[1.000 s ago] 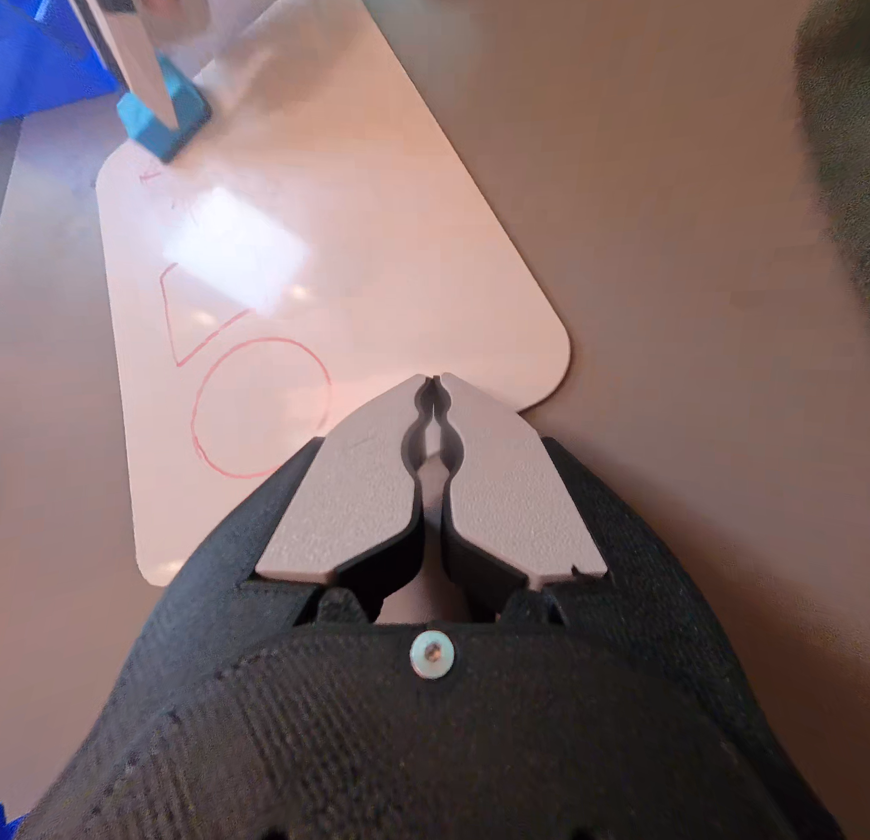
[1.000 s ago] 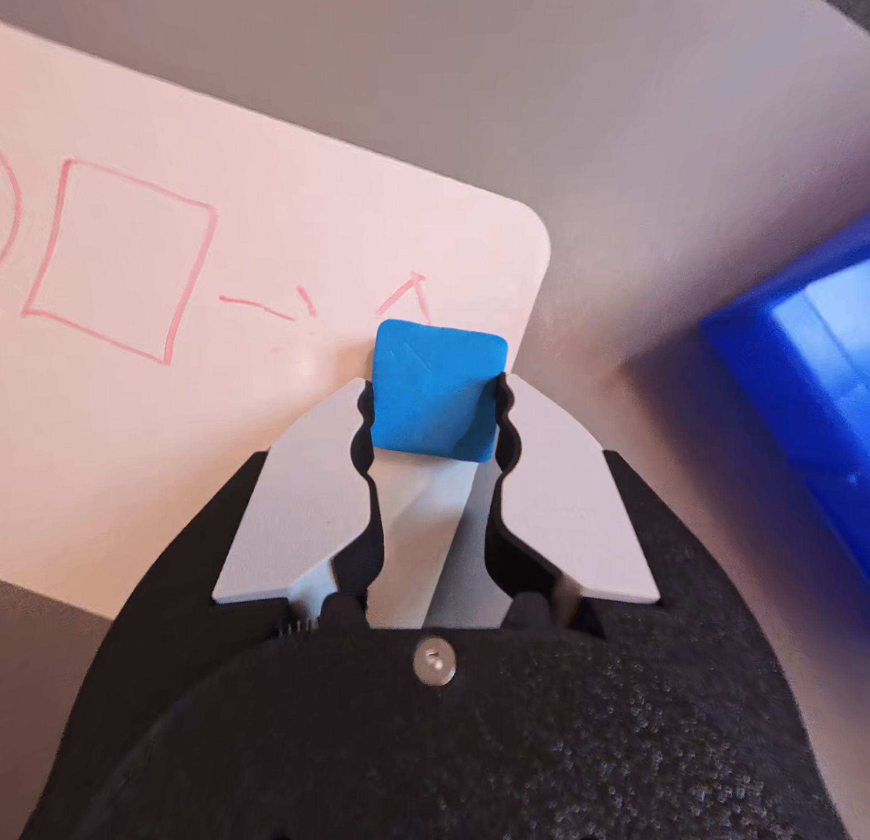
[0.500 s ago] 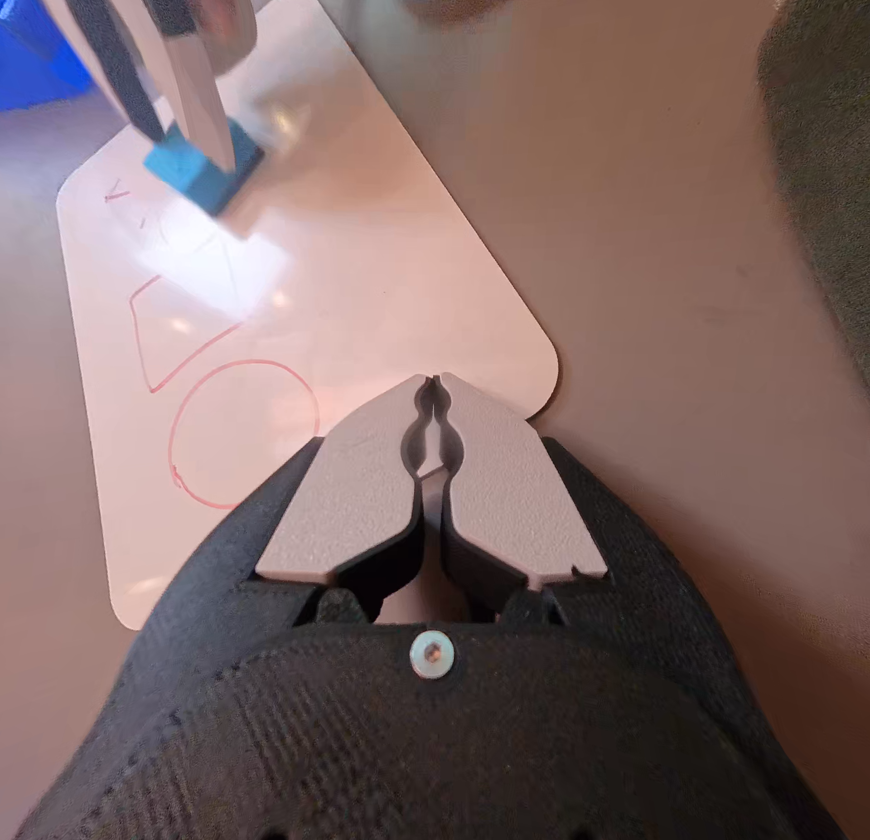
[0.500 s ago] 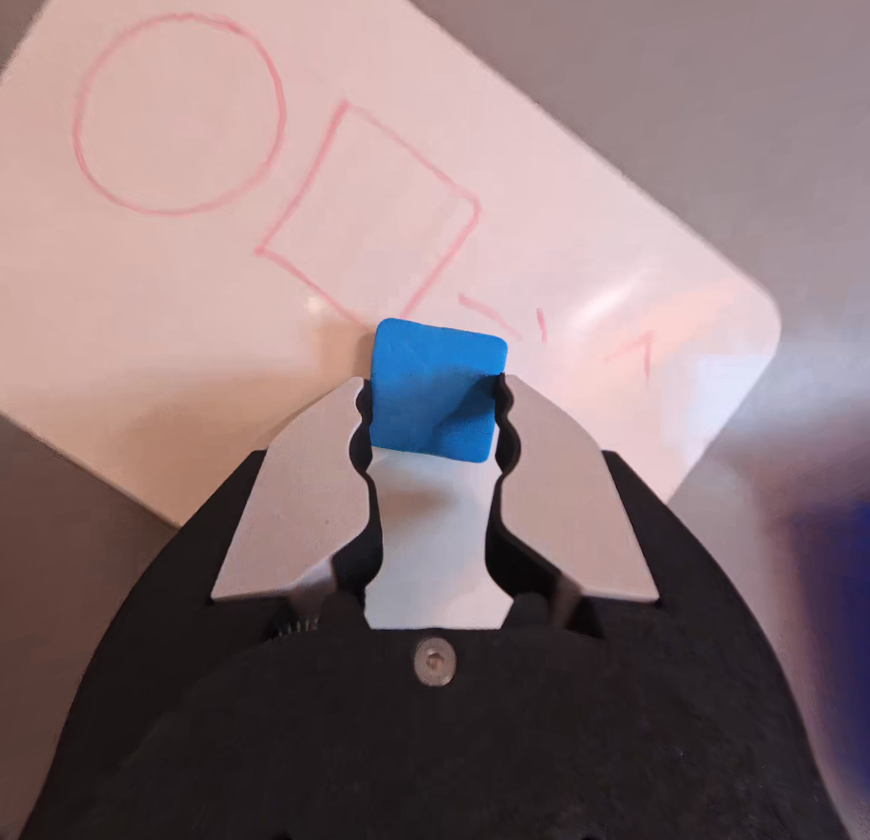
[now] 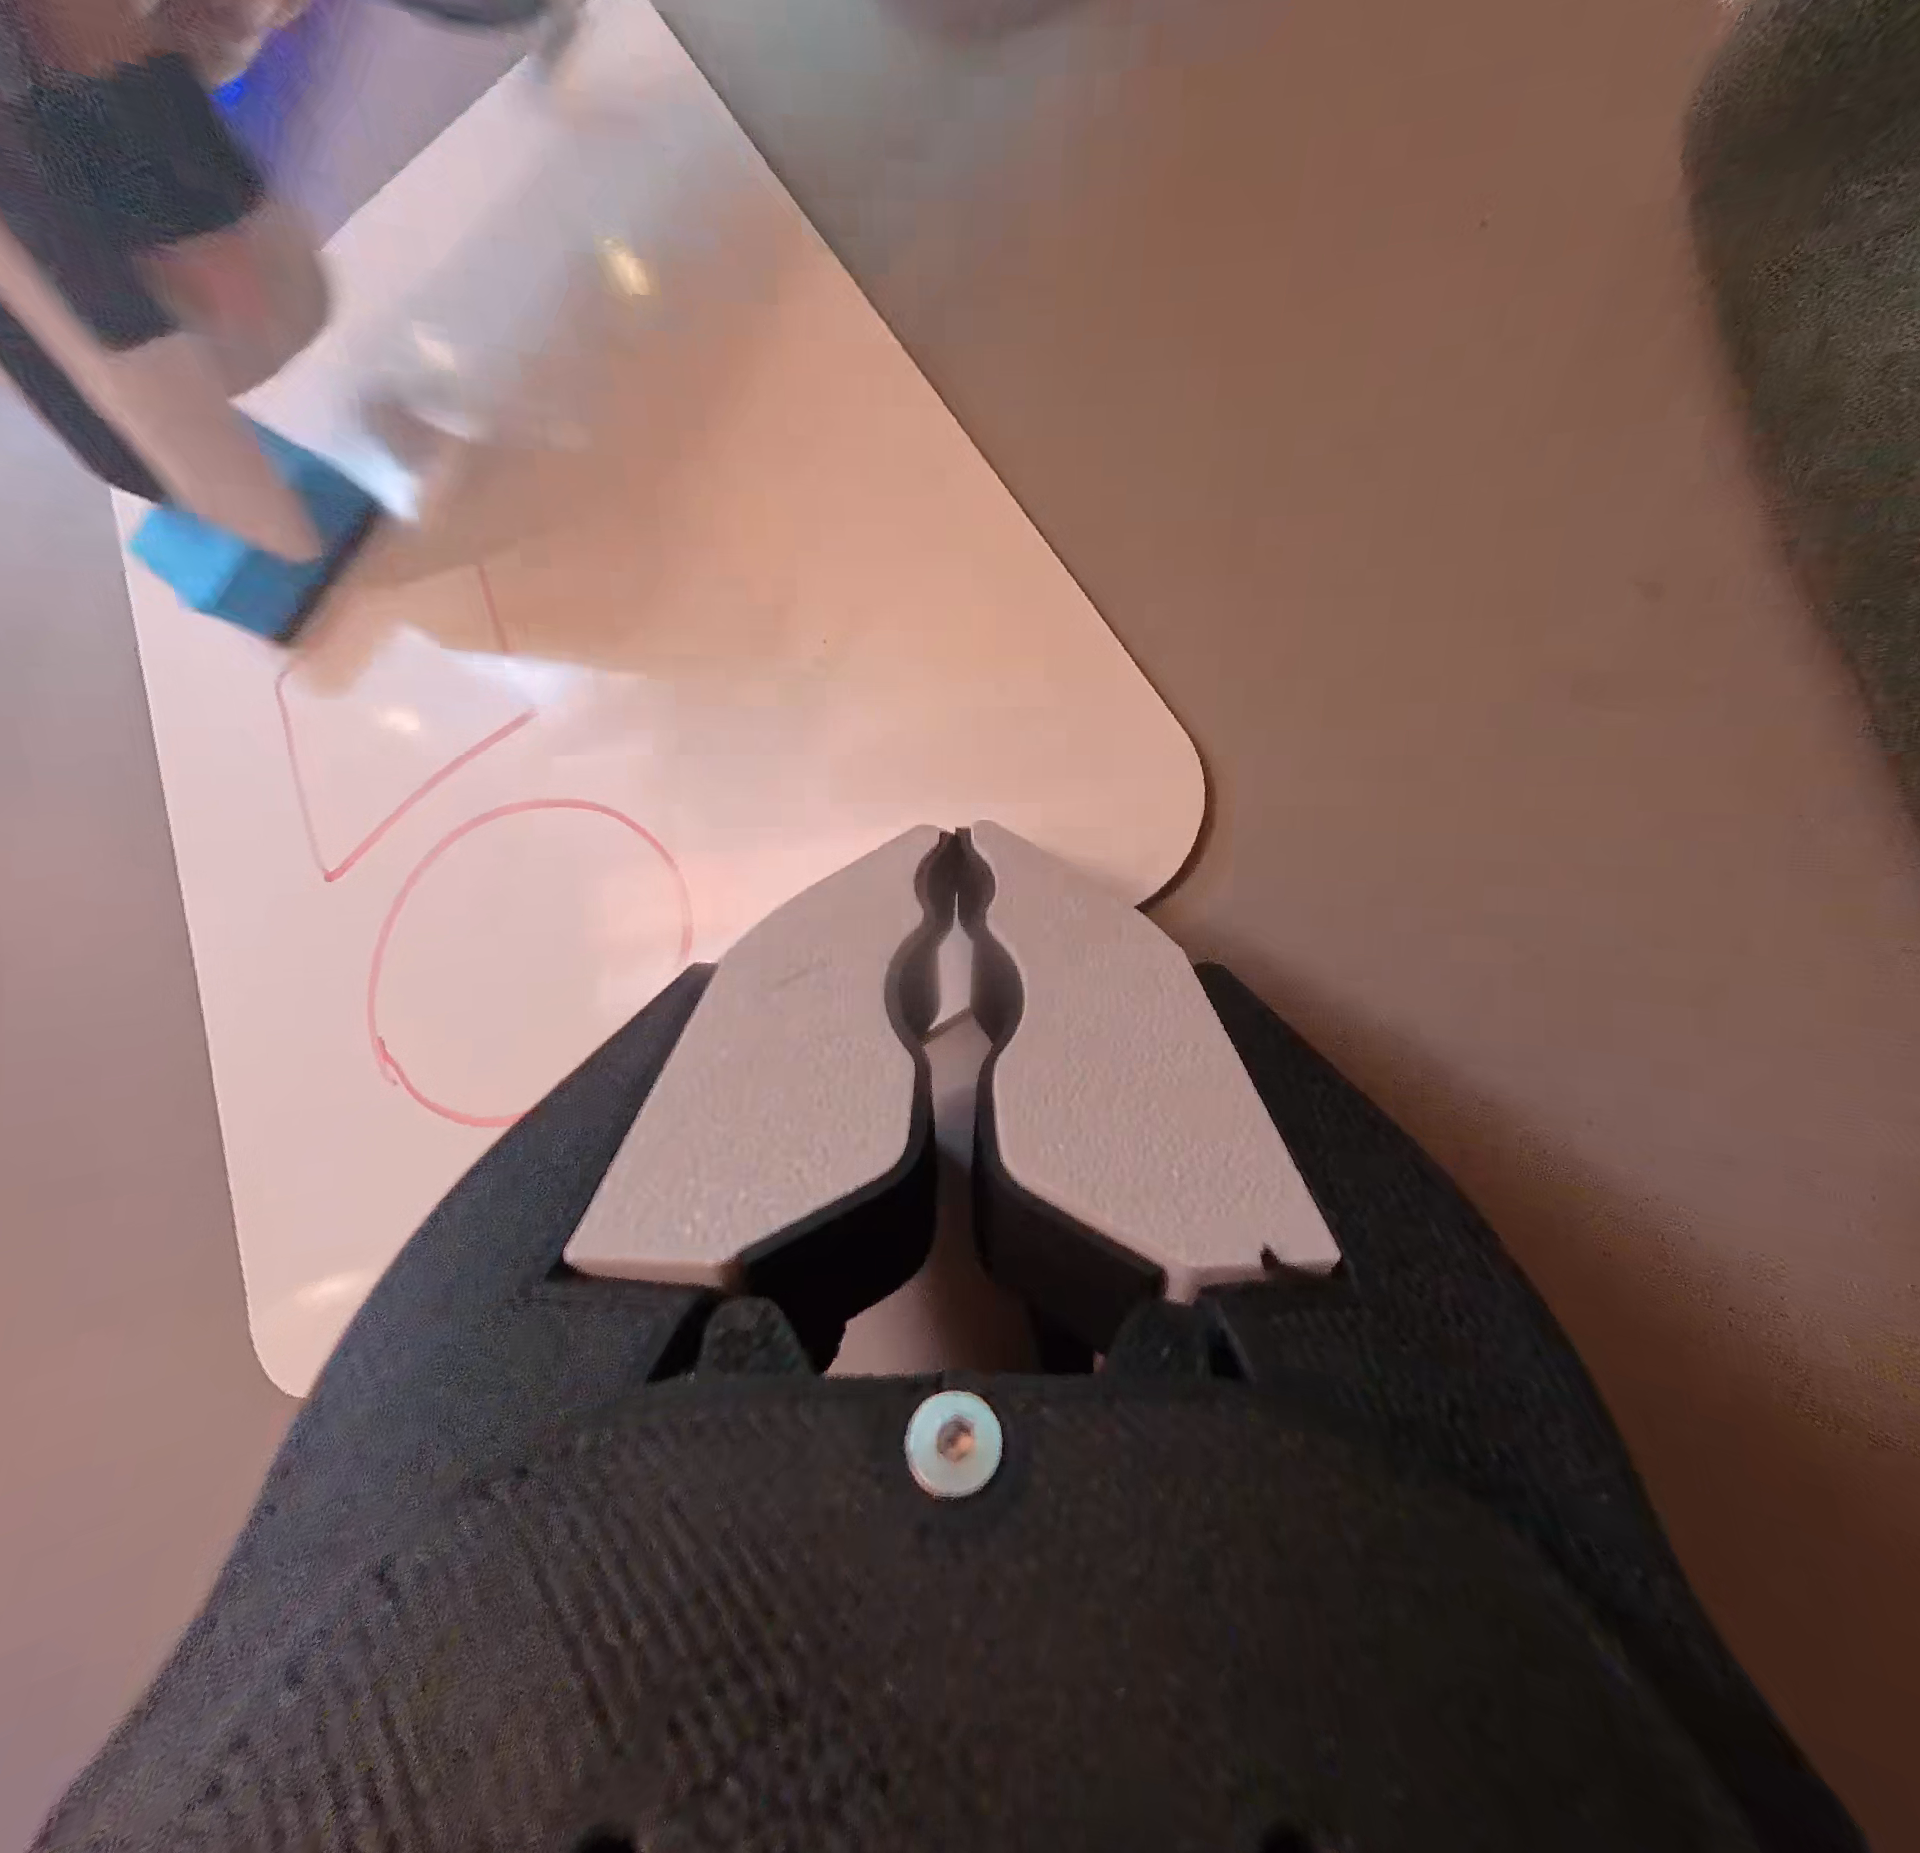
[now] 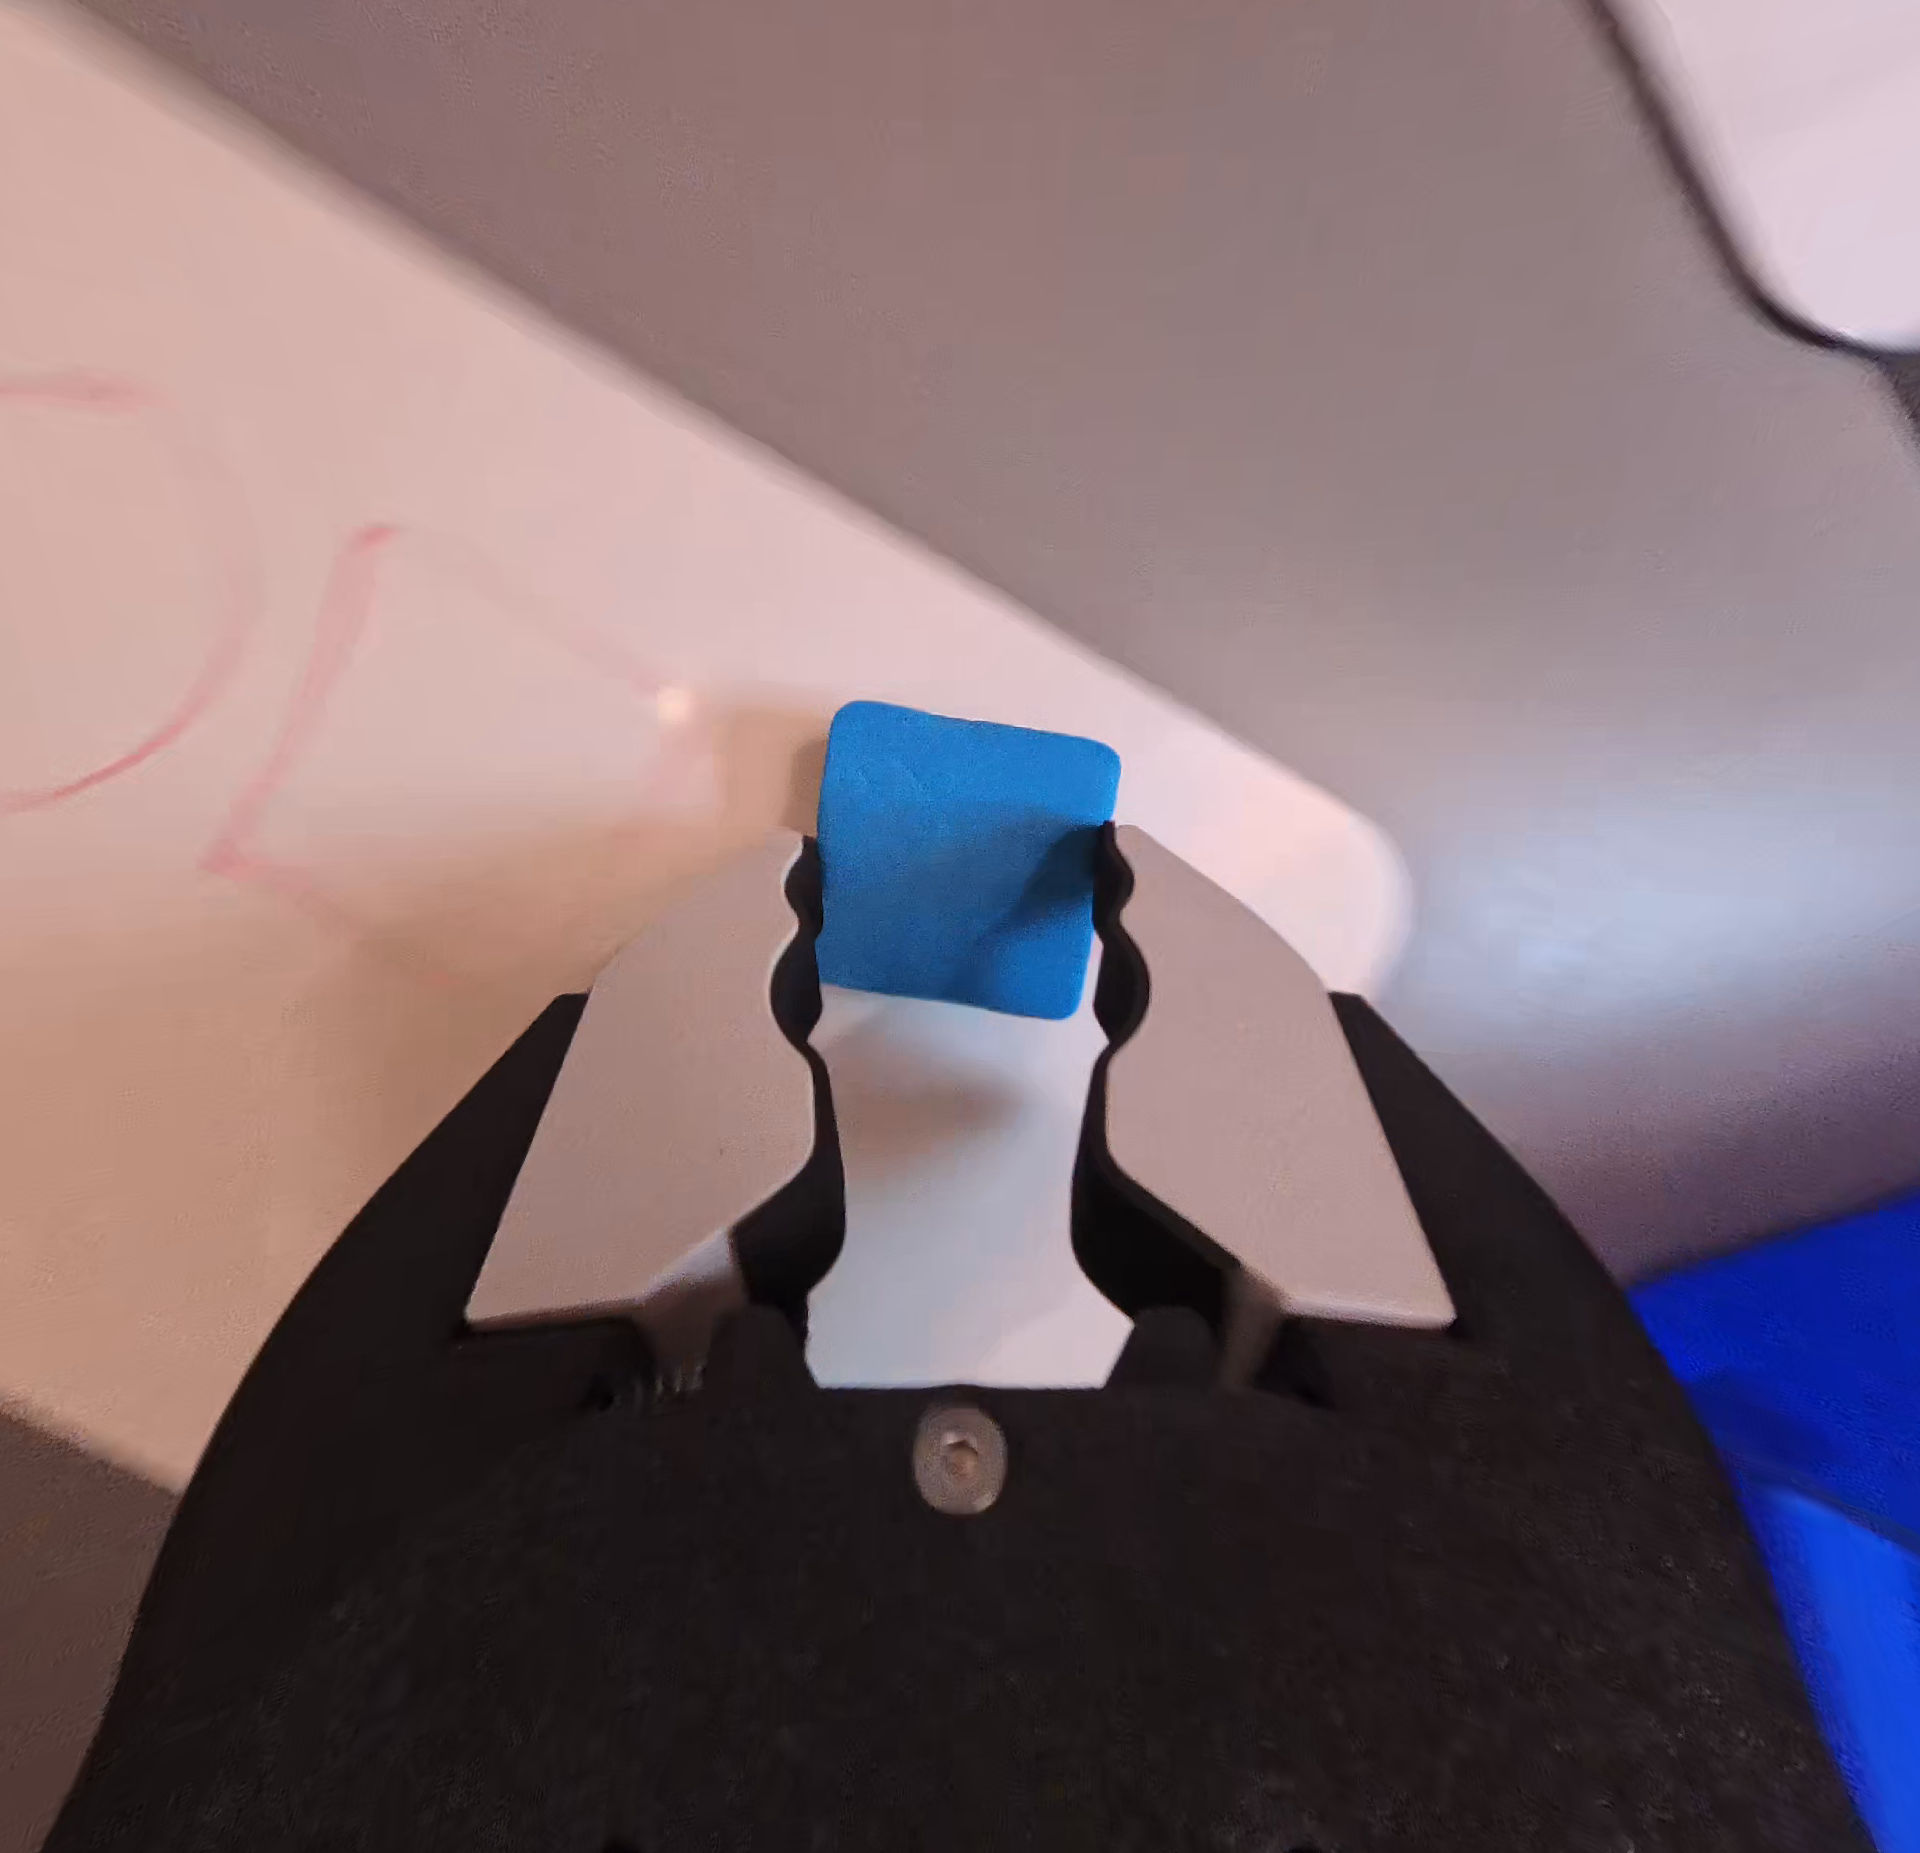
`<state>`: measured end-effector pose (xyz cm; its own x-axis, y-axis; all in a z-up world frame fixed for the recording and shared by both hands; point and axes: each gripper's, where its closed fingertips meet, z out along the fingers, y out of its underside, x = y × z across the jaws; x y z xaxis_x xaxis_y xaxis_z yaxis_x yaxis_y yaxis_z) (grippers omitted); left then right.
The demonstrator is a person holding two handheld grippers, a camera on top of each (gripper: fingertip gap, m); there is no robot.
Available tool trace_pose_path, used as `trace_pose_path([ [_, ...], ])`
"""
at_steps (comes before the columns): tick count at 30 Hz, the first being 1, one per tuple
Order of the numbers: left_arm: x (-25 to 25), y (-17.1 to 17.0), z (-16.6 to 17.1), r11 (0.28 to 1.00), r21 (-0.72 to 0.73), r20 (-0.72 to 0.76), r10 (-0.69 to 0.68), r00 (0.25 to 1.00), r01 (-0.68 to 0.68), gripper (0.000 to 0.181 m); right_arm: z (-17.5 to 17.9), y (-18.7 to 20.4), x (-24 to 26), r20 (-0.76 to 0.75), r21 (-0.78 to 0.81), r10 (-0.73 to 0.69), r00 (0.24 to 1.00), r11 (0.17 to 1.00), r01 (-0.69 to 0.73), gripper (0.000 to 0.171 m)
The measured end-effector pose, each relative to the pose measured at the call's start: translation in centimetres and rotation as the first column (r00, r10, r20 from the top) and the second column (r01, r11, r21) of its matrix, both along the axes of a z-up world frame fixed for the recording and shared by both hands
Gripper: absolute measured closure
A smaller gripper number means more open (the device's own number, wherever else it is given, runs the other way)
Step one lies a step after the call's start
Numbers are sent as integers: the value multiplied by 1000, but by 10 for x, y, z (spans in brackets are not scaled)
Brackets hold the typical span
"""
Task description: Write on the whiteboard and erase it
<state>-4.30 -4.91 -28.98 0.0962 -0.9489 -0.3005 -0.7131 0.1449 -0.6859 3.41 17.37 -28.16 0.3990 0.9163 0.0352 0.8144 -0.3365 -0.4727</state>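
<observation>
my R gripper (image 6: 961,847) clamps blue eraser (image 6: 961,863) on whiteboard (image 5: 831,556) | my L gripper (image 5: 958,839) jaws closed, empty, over board's near corner | red circle (image 5: 530,962) + partial square (image 5: 405,764) on board | blue bin (image 6: 1808,1408) beside

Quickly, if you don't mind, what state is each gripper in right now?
Left gripper: closed, holding nothing.
Right gripper: closed on the blue eraser, pressing it to the whiteboard.
</observation>
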Motion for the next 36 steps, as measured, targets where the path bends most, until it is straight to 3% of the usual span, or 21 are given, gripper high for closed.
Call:
trace_pose_path([
  [2, -1, 0, 0, 1000, 3, 0, 7, 1000, -7, 181, 0, 40, 25, -21, -6, -127, 992, 992, 127, 121],
  [3, -2, 1, 0, 1000, 7, -2, 13, 1000, -13, 181, 0, 40, 35, -15, -5, -138, 990, 990, 138, 121],
  [5, -3, 1, 0, 1000, 11, -4, 16, 1000, -16, 181, -1, 11, 36, 9, -15, -86, 996, 996, 86, 121],
  [7, -3, 1, 0, 1000, 7, -5, 13, 1000, -13, 181, -1, -33, 14, 37, -31, 35, 999, 999, -34, 121],
  [9, -3, 1, 0, 1000, 5, -9, 10, 1000, -10, 181, 0, -52, -10, 45, -9, 131, 990, 991, -131, 121],
  [11, -2, -1, 0, 1000, -4, -3, 7, 1000, -7, 181, -1, -21, -11, 4, -7, 53, 999, 999, -53, 121],
  [14, -3, -1, 0, 1000, 2, -5, 10, 1000, -10, 181, -1, 34, 32, -18, -3, -142, 990, 990, 142, 121],
  [16, -3, -1, 0, 1000, 9, -11, 9, 1000, -9, 181, -1, 14, 44, 18, 2, -107, 994, 994, 107, 121],
  [18, -4, -3, 0, 1000, 2, -11, 6, 1000, -6, 181, -1, -32, 38, 38, -14, -23, 999, 1000, 23, 121],
  [22, -4, -6, 0, 999, -32, -5, -11, 1000, 11, 181, -1, -110, -6, 84, -23, 190, 978, 982, -189, 121],
  [25, -4, -6, 0, 999, -30, -3, -15, 1000, 15, 181, -1, -94, -38, 27, -10, 205, 978, 979, -205, 120],
  [29, -5, -6, 0, 1000, -11, -9, -13, 1000, 13, 181, -1, -33, -5, 11, -8, 0, 1000, 1000, 0, 121],
  [31, -6, -7, 0, 1000, -2, -12, -16, 1000, 15, 181, -1, -51, 8, 46, -17, 14, 999, 1000, -13, 121],
  [34, -6, -8, 0, 1000, -16, -2, -20, 1000, 20, 181, -1, -114, -20, 104, -41, 213, 972, 977, -209, 121],
  [36, -6, -7, 0, 1000, -19, -1, -21, 1000, 21, 181, -1, -133, -51, 121, -1, 330, 936, 943, -332, 120],
])
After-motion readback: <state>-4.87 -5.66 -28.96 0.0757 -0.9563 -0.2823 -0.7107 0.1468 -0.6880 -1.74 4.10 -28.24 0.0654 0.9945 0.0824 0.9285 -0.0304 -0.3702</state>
